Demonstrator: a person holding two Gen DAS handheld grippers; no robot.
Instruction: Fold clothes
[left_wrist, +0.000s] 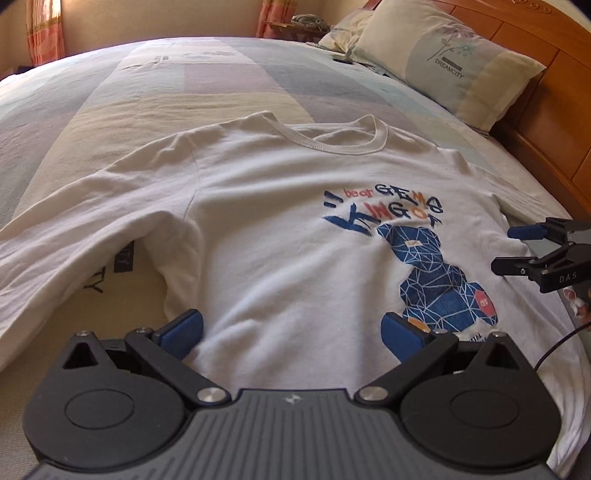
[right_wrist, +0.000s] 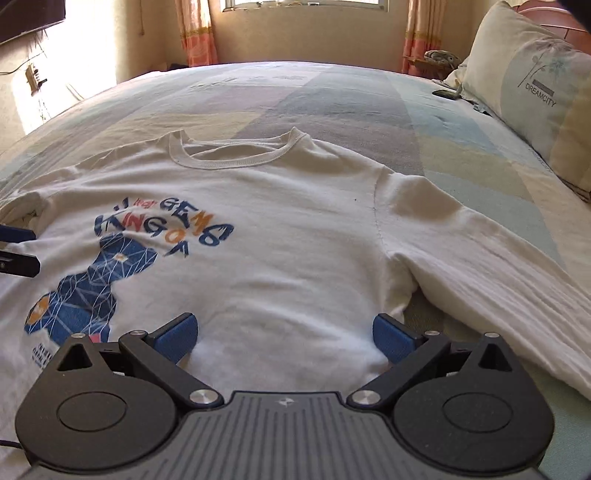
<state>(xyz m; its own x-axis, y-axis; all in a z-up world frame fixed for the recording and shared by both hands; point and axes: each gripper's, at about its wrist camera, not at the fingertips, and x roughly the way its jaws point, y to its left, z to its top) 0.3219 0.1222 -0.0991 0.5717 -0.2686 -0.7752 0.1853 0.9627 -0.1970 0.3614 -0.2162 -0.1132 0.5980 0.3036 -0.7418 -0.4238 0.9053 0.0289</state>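
A white long-sleeved shirt (left_wrist: 280, 229) with a blue bear print (left_wrist: 436, 280) lies flat, front up, on the bed, collar (left_wrist: 332, 136) away from me. It also shows in the right wrist view (right_wrist: 280, 229). My left gripper (left_wrist: 291, 334) is open, its blue pads low over the shirt's lower body near the left armpit. My right gripper (right_wrist: 284, 336) is open over the lower body near the right armpit; it also shows in the left wrist view (left_wrist: 509, 249), open at the right edge. The left gripper's fingers (right_wrist: 18, 251) show at the left edge of the right wrist view.
The bed (left_wrist: 207, 77) has a pastel patchwork cover. A pillow (left_wrist: 450, 62) leans on the wooden headboard (left_wrist: 546, 122) at the right. A small dark object (right_wrist: 445, 93) lies by the pillow. Curtains (right_wrist: 195, 33) and a window stand beyond the bed.
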